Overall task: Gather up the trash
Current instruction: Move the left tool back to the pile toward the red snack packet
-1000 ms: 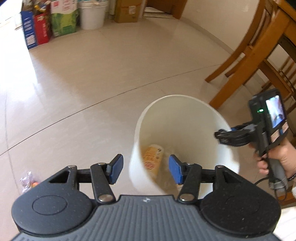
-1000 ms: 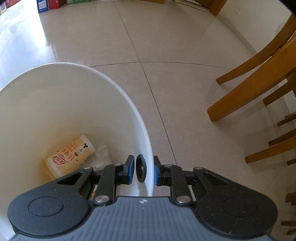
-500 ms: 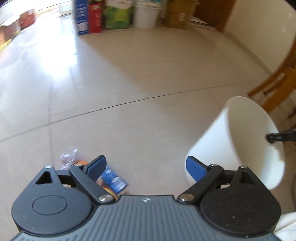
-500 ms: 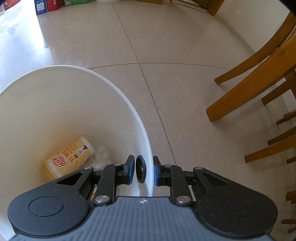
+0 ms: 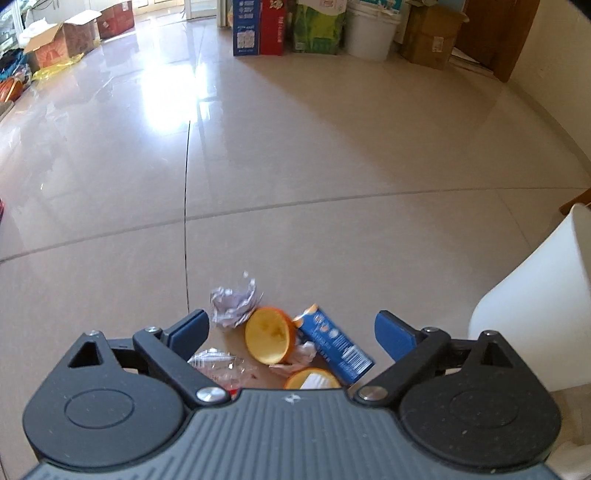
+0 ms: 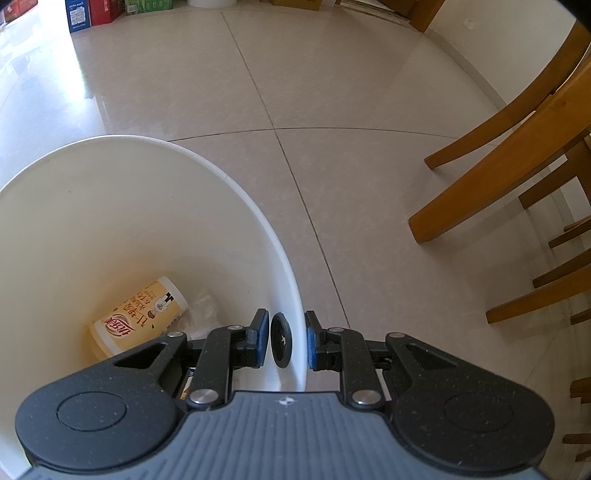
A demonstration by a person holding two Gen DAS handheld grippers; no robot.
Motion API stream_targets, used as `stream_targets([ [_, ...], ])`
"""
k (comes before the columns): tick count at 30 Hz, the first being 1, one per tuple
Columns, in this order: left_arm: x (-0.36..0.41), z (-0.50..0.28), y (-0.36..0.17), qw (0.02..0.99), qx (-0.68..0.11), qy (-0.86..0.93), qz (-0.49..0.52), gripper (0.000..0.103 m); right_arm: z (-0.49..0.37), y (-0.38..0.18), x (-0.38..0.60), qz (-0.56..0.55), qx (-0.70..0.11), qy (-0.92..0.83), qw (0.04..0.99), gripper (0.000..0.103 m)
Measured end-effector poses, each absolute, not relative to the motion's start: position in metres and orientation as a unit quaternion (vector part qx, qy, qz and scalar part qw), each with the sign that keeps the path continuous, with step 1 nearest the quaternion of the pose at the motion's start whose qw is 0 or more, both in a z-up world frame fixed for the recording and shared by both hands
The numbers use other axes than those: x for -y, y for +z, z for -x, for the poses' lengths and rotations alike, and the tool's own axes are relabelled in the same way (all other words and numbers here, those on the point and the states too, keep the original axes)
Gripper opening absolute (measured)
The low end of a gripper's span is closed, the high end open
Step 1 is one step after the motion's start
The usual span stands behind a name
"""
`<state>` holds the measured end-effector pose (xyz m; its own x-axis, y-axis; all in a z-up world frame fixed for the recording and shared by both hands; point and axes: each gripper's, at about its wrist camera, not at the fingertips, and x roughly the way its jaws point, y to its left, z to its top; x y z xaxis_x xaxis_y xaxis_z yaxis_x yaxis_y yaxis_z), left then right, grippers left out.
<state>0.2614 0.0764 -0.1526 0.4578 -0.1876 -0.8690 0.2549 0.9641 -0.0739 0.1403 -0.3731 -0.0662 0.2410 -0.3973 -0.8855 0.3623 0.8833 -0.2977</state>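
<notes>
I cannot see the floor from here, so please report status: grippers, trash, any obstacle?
Left gripper opening, empty, above trash pile on floor. Right gripper shut on white bin rim. Cup already inside bin. Nothing in the way.

Only partly readable print: the cream-and-orange cylindrical drink cup lying inside the white plastic bin carries large red Chinese characters in a red-outlined logo plus a column of smaller dark characters and a small cartoon figure, all seen upside down and too small to transcribe reliably. The blue rectangular carton on the floor shows a white barcode patch and round white-orange graphics, digits illegible. The blue-and-red boxes against the far wall have white label panels, text too small to read.
</notes>
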Motion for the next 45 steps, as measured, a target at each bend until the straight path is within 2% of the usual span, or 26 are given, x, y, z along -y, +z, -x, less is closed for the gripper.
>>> stream_targets([
  [11, -0.100, -0.215, -0.273, 0.813, -0.567, -0.119, -0.055, 0.096, -0.142, -0.068, 0.371, 0.016, -0.567, -0.246, 0.786, 0.023],
  [18, -0.100, -0.183, -0.320, 0.800, -0.587, -0.112, -0.054, 0.096, -0.142, -0.068, 0.372, 0.015, -0.567, -0.246, 0.786, 0.023],
  [32, -0.093, -0.189, -0.367, 0.789, -0.597, -0.090, -0.115, 0.098, -0.142, -0.067, 0.375, 0.009, -0.567, -0.247, 0.786, 0.024],
  [45, -0.115, -0.197, -0.358, 0.805, -0.587, -0.068, -0.063, 0.098, -0.141, -0.067, 0.376, 0.010, -0.567, -0.245, 0.787, 0.024],
])
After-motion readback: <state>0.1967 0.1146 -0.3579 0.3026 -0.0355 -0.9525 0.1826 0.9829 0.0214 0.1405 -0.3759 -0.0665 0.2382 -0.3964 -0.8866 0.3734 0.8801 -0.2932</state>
